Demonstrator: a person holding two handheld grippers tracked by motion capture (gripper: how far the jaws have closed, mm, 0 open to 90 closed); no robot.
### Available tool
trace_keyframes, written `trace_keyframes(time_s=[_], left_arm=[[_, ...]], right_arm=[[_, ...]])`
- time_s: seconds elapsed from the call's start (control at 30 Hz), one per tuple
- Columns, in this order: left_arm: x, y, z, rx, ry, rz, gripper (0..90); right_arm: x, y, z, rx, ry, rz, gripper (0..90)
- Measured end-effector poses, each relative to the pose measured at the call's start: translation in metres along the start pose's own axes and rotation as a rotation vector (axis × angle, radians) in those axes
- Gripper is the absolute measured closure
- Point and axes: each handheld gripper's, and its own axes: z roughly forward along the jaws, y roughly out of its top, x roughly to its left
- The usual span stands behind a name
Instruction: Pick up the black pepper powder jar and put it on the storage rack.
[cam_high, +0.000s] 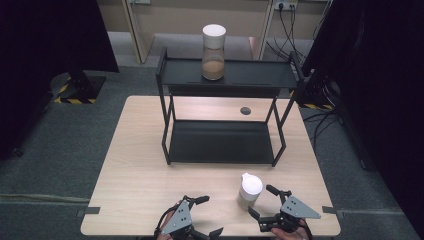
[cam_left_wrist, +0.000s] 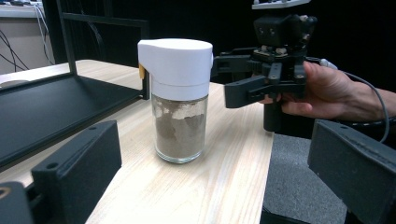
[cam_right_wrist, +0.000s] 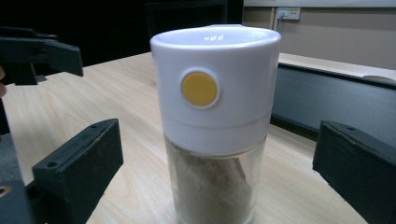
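So, the table (cam_high: 135, 165) carries a black two-tier rack (cam_high: 225, 135) at the far side, and nearer the front edge a white-capped jar (cam_high: 250, 188) of brown powder stands upright. The right gripper (cam_high: 263, 202) sits just beside it — jaws wide, empty, jar dead ahead between them. The left gripper (cam_high: 209, 216), also wide open, is farther off to the left.

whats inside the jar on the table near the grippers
The jar holds brown powder filling most of its glass part, uneven on top. Its white cap hides anything higher up.
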Motion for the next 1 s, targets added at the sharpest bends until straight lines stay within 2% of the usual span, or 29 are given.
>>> trace_keyframes(time_s=[0.37,0.6,0.83,1.0], left_arm=[[-0.001,-0.001,-0.001,-0.005,0.007,0.004,2.2],[-0.001,-0.002,-0.001,-0.001,0.008,0.006,2.2],[-0.001,-0.003,0.0,0.004,0.013,0.0,2.3],[0.0,-0.004,-0.001,0.002,0.019,-0.002,2.3]], right_arm=[[0.001,0.006,0.023,0.022,-0.007,-0.002,6.4],[-0.001,0.008,0.03,0.034,-0.005,-0.002,13.8],[-0.002,0.008,0.036,0.053,0.005,-0.005,29.4],[0.0,0.012,0.035,0.062,0.001,-0.018,30.9]])
